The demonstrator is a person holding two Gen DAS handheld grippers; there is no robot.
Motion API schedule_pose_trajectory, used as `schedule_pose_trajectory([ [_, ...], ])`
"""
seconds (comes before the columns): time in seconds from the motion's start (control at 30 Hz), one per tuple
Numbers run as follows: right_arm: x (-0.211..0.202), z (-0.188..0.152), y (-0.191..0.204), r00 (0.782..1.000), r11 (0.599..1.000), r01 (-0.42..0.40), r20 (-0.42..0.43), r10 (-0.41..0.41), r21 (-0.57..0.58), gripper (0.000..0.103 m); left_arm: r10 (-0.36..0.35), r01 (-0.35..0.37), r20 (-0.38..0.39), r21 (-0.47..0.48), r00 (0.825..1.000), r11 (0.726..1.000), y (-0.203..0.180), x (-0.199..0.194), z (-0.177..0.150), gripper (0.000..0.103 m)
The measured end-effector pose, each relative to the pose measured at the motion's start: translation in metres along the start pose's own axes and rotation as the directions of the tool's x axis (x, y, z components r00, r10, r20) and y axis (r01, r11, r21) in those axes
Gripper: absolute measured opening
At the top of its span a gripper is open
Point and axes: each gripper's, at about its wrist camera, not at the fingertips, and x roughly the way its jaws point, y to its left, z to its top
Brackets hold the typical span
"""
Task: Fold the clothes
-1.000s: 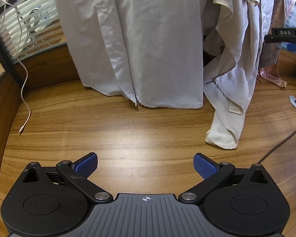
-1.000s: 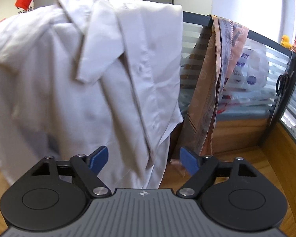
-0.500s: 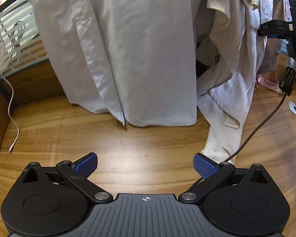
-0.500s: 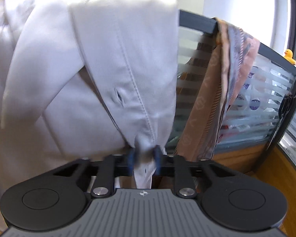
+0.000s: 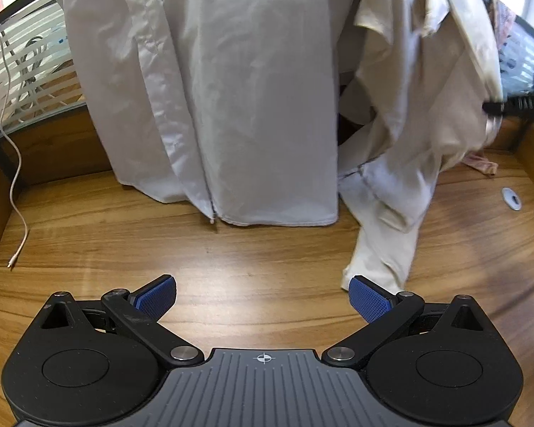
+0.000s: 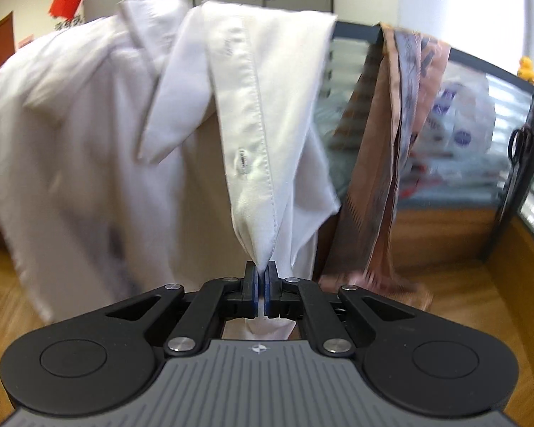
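1. My right gripper [image 6: 261,286] is pinched tight on the buttonhole edge of the white shirt [image 6: 252,135]. The jaws have just closed, with only a narrow fold of cloth between the blue pads. The shirt itself hangs over the top rail of the partition [image 6: 356,30] at the back edge of the desk, its tail reaching down to the wood.

2. My left gripper [image 5: 261,302] stands wide open with nothing in it, above bare desk [image 5: 124,249] near the front edge.

3. The hold is thin — if I pull hard, I think the edge could slide out from between the pads.

4. The patterned scarf [image 6: 391,142] hangs on the same rail, just beside the shirt. Dragging the shirt sideways could take the scarf with it.

5. A second pale shirt [image 5: 231,89] hangs to the left on that rail, close against mine — it may come off together with it.

6. With one hand holding, the shirt could drop in a heap on the desk instead of lying flat.
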Motion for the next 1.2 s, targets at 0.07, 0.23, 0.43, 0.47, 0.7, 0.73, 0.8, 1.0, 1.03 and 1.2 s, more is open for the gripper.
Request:
schedule_pose_trajectory([
  [0.07,-0.014,-0.014,0.008,0.999,1.000,-0.031,-0.032,0.030,-0.006,0.004,-0.016,0.016,0.014,0.004,1.000,1.000,-0.003,-0.005,-0.001,0.103],
  [0.23,-0.046,-0.050,0.032,0.990,0.995,-0.097,-0.104,0.095,-0.015,0.004,-0.058,0.057,0.058,0.024,0.997,0.998,-0.013,-0.017,-0.002,0.103],
  [0.43,-0.077,-0.097,0.062,0.963,0.986,-0.168,-0.217,0.160,-0.018,0.004,-0.116,0.113,0.087,0.035,0.989,0.993,-0.025,-0.026,-0.002,0.103],
  [0.47,-0.082,-0.107,0.066,0.957,0.984,-0.176,-0.239,0.166,-0.021,0.004,-0.127,0.124,0.090,0.036,0.988,0.992,-0.027,-0.027,-0.003,0.103],
  [0.7,-0.100,-0.163,0.079,0.878,0.962,-0.272,-0.414,0.239,-0.021,0.004,-0.184,0.178,0.084,0.078,0.979,0.981,-0.049,-0.030,-0.009,0.103],
  [0.73,-0.100,-0.172,0.080,0.861,0.957,-0.288,-0.443,0.250,-0.020,0.004,-0.190,0.183,0.078,0.088,0.979,0.979,-0.052,-0.030,-0.011,0.103],
  [0.8,-0.102,-0.185,0.077,0.824,0.950,-0.311,-0.501,0.264,-0.011,0.004,-0.196,0.188,0.072,0.111,0.978,0.976,-0.059,-0.031,-0.015,0.103],
  [1.0,-0.117,-0.209,0.068,0.764,0.937,-0.349,-0.585,0.270,-0.024,0.006,-0.196,0.186,0.053,0.146,0.979,0.972,-0.069,-0.025,-0.024,0.103],
  [1.03,-0.122,-0.209,0.067,0.775,0.939,-0.342,-0.577,0.259,-0.038,0.012,-0.198,0.188,0.051,0.152,0.979,0.970,-0.071,-0.023,-0.023,0.103],
  [1.2,-0.142,-0.199,0.059,0.836,0.950,-0.298,-0.505,0.215,-0.089,0.053,-0.212,0.201,0.046,0.170,0.976,0.965,-0.081,-0.009,-0.011,0.103],
])
